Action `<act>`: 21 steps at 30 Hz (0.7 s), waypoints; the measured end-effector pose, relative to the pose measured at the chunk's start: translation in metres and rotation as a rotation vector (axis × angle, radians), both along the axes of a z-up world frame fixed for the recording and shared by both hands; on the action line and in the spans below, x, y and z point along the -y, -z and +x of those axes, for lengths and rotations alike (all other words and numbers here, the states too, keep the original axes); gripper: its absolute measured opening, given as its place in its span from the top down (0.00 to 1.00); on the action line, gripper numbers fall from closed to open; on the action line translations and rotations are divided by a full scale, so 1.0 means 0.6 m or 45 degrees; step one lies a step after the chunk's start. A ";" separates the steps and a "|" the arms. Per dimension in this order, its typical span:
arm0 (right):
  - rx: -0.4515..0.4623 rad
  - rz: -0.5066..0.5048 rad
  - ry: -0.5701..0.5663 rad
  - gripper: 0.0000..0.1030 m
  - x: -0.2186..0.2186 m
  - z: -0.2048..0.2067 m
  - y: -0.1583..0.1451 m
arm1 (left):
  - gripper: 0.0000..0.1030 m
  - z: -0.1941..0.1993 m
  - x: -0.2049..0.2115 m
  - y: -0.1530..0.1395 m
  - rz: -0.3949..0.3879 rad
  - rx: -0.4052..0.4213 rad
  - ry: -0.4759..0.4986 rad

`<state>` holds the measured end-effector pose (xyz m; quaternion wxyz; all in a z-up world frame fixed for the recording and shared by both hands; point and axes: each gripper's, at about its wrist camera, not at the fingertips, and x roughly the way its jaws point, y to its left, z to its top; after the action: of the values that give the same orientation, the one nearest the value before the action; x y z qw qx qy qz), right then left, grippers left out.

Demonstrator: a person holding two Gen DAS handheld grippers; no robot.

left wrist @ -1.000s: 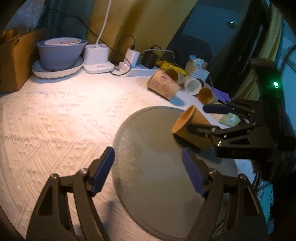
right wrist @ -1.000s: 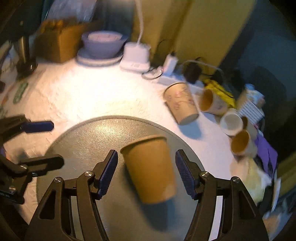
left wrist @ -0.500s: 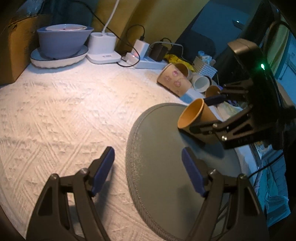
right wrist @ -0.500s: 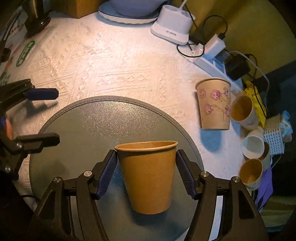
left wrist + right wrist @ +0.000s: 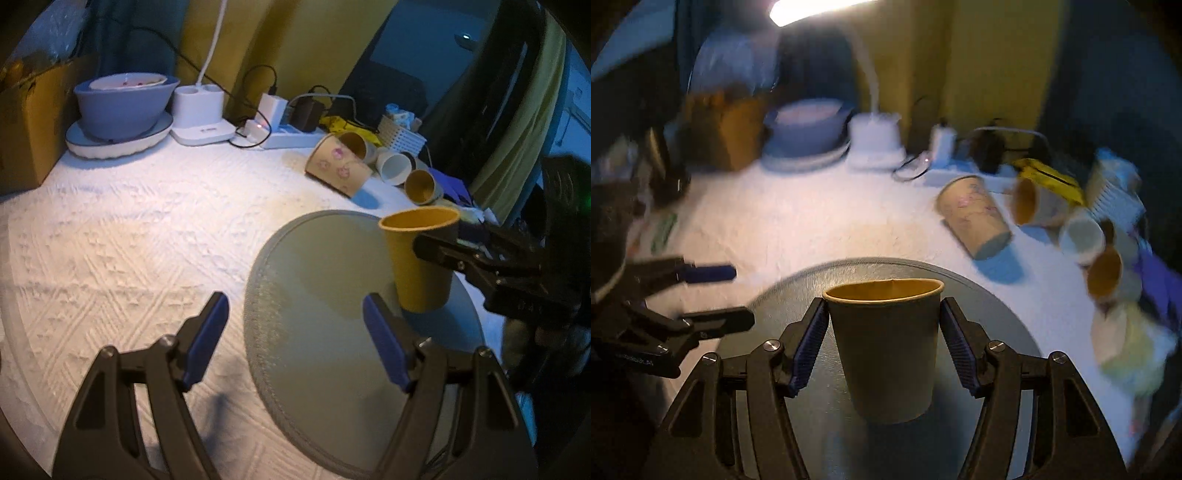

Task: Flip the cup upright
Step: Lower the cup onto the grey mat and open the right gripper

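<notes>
Upright brown cup [image 5: 886,343] clamped in right hand-held gripper [image 5: 881,343] — left hand-held gripper [image 5: 295,339] open; toppled cups [image 5: 341,168] behind.

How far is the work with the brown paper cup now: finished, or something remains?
Mostly done: the brown paper cup stands mouth up over the round grey mat. In hand: the right hand-held gripper is shut on it; whether its base touches the mat is unclear. The left hand-held gripper is open and holds nothing. Left: let go and draw back.
</notes>
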<state>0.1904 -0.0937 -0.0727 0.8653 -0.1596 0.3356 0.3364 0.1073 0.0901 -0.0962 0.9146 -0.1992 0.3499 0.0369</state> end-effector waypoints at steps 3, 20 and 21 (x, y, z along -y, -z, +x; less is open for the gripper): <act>-0.009 0.137 0.109 0.37 0.038 -0.017 0.015 | 0.26 -0.005 0.013 -0.009 0.034 0.006 0.003; 0.138 0.362 0.179 0.37 0.129 -0.090 0.017 | 0.26 -0.012 0.097 -0.041 0.169 0.012 0.063; 0.132 0.365 0.173 0.37 0.133 -0.094 0.021 | 0.26 -0.009 0.100 -0.041 0.180 0.012 0.064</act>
<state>0.1341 -0.1733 -0.0852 0.9161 -0.0285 0.2491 0.3129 0.1016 0.0300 -0.0718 0.9286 -0.1256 0.3471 0.0376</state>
